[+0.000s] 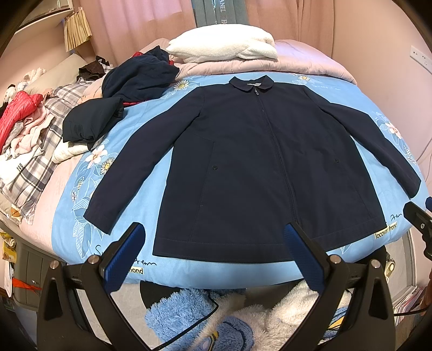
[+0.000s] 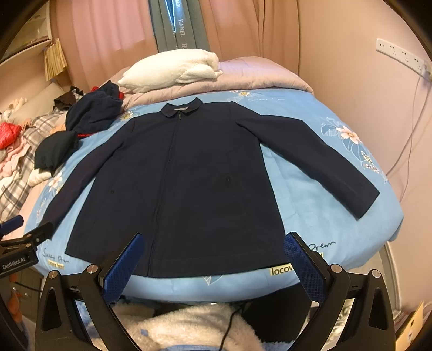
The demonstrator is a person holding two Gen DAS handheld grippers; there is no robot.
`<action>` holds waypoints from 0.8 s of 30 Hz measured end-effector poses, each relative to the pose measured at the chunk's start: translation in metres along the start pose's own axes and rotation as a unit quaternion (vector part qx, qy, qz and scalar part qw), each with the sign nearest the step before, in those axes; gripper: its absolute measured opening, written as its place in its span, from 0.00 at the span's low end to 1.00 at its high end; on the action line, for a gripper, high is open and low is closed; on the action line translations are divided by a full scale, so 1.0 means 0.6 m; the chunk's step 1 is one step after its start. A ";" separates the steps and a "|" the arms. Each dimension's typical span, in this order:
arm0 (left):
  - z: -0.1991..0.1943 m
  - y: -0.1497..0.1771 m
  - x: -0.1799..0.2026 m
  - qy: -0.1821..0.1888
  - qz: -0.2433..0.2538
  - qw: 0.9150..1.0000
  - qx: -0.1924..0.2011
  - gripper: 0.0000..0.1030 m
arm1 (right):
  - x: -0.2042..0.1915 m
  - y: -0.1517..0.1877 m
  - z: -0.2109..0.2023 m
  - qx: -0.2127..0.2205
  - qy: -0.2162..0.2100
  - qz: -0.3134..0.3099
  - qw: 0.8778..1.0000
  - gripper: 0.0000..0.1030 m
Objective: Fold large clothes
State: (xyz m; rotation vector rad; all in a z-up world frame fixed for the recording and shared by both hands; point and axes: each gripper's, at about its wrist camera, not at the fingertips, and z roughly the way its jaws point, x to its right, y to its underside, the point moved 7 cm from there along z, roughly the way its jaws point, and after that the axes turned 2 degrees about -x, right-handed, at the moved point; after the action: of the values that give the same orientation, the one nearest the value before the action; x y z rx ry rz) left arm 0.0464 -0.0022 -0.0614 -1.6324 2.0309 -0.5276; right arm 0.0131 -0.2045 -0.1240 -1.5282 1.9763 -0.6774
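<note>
Bed (image 1: 189, 272) | jacket (image 1: 256, 162) flat | beyond both spread, empty hand-held grippers

Pink curtains (image 1: 129, 24) behind a bed (image 2: 310, 189), socket strip (image 2: 399, 52) on pink wall (image 2: 351, 67).

Lighting: soft, even indoor light, dimmer in right wrist view; daylight through pink curtains (image 1: 129, 24). Shadows: faint. Glare: none. Focus: sharp centrally. Distortion: strong fisheye bowing, dark vignette at corners; navy jacket (image 1: 256, 162) detail lost in darkness
</note>
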 end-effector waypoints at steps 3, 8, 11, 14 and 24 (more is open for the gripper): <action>0.000 0.000 0.000 0.000 0.000 1.000 0.000 1.00 | 0.000 0.000 0.000 -0.001 -0.001 0.000 1.000 0.99; 0.002 0.000 -0.001 0.000 0.000 1.000 0.000 1.00 | 0.001 -0.001 0.001 -0.001 -0.001 0.000 1.000 0.99; 0.001 0.000 0.000 0.000 0.000 1.000 0.000 1.00 | 0.000 0.000 0.001 -0.001 -0.002 0.001 1.000 0.99; 0.004 0.001 -0.001 0.000 0.000 1.000 -0.002 1.00 | 0.001 0.000 0.002 -0.002 -0.001 0.001 1.000 0.99; 0.007 0.002 -0.001 -0.001 0.002 1.000 -0.003 1.00 | 0.000 0.004 0.005 -0.005 -0.003 0.003 1.000 0.99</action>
State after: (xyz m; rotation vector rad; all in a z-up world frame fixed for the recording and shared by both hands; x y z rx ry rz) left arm 0.0480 -0.0015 -0.0657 -1.6315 2.0353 -0.5188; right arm 0.0138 -0.2043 -0.1279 -1.5282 1.9829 -0.6606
